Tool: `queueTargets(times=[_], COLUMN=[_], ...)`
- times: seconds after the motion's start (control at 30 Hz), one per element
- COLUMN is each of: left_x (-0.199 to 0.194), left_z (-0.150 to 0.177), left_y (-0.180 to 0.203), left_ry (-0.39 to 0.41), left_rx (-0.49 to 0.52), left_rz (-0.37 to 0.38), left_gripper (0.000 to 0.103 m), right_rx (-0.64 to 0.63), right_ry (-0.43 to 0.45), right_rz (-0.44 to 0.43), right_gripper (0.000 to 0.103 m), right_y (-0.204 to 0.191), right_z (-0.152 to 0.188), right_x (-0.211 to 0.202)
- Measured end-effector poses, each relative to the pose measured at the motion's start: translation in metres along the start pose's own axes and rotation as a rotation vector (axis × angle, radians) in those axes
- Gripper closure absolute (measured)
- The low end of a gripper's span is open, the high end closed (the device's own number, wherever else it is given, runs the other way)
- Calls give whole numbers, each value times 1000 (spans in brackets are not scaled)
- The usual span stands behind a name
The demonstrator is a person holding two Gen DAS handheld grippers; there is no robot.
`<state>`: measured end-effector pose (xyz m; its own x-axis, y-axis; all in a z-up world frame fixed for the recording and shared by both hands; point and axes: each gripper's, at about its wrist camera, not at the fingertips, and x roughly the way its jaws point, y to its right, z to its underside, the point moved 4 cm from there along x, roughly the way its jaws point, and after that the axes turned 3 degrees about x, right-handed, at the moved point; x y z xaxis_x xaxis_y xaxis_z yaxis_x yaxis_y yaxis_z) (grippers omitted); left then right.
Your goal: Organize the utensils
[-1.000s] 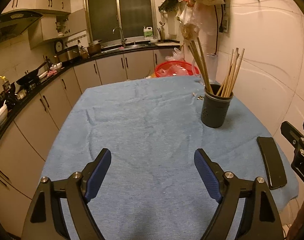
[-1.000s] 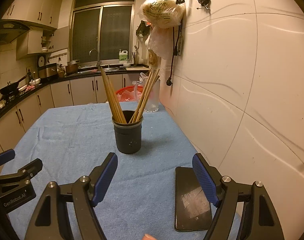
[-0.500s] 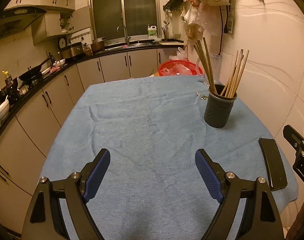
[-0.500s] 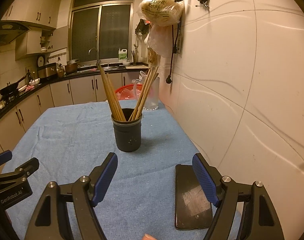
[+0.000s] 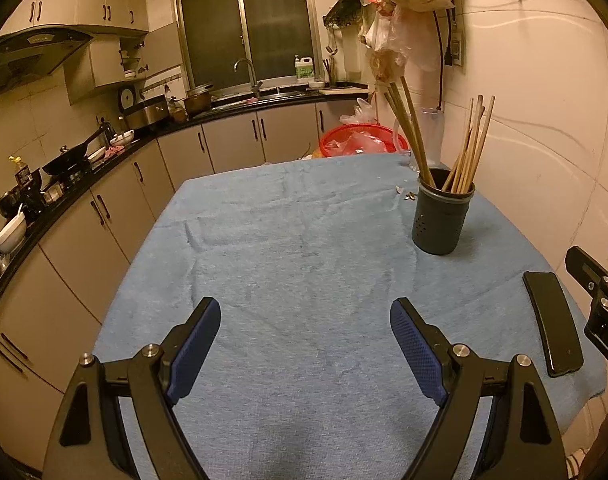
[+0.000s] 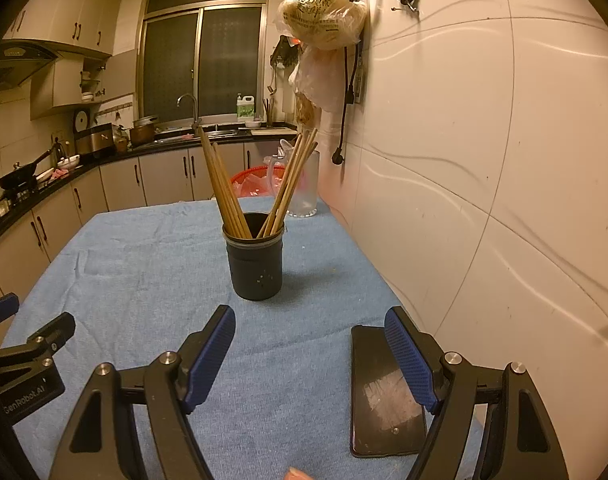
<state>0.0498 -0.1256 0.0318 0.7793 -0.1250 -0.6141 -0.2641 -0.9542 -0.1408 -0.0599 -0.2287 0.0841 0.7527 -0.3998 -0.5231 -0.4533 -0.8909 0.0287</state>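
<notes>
Your left claw (image 5: 304, 336) spread wide, holding nothing, hovering above blue cloth (image 5: 295, 240) on surface. Your right claw (image 6: 310, 344) likewise wide and empty, pointing toward dark utensil holder (image 6: 257, 266). Holder stands upright on cloth, near wall side of surface. Chopsticks (image 6: 223, 184) inside it, fanned in two bunches, one leaning left, one leaning right. Black phone (image 6: 386, 396) lies flat on cloth, partly under right claw's right finger. Clear jug (image 6: 306, 184) behind holder at far edge of surface.
</notes>
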Motion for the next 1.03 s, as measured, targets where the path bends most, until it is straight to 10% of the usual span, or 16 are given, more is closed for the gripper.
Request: queueTargets(times=[1.03], left_x=[4], left_z=[6], left_y=[-19], left_ry=[-40], left_rx=[-77], left_rz=[64], left_gripper=[16], right_rx=[27], right_ry=[-48], right_rz=[-47], right_gripper=[22], right_y=[-5], right_z=[9], right_x=[11])
